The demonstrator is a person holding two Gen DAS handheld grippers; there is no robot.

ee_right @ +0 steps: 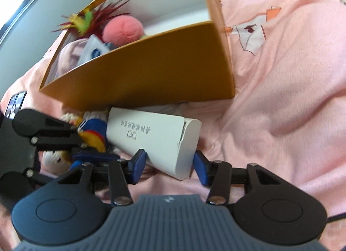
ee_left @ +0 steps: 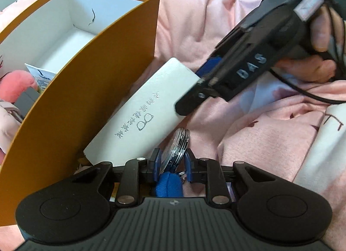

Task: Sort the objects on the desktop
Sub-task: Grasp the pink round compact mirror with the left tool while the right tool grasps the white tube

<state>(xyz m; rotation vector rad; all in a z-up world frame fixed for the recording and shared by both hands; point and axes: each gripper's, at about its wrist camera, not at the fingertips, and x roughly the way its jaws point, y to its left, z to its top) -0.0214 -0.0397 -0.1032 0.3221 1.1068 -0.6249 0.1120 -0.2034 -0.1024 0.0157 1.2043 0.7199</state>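
My left gripper [ee_left: 173, 161] is shut on a round clear disc with a metal rim [ee_left: 176, 145]; blue fabric [ee_left: 169, 184] bunches just behind the pads. A white glasses box [ee_left: 138, 117] leans against the orange box [ee_left: 86, 104]. My right gripper [ee_right: 169, 163] is shut on that white box's [ee_right: 155, 136] near end, one blue pad on each side. In the left wrist view the right gripper [ee_left: 197, 84] comes in from the upper right. In the right wrist view the left gripper [ee_right: 97, 154] sits at the left over a knitted doll [ee_right: 93, 132].
The orange box [ee_right: 151, 71] is white inside and holds a pink pompom [ee_right: 123, 29], red and yellow feathers [ee_right: 90, 19], a small packet [ee_right: 93, 50] and pink cloth. Everything rests on a rumpled pink blanket [ee_right: 281, 99]. A hand [ee_left: 320, 34] holds the right gripper.
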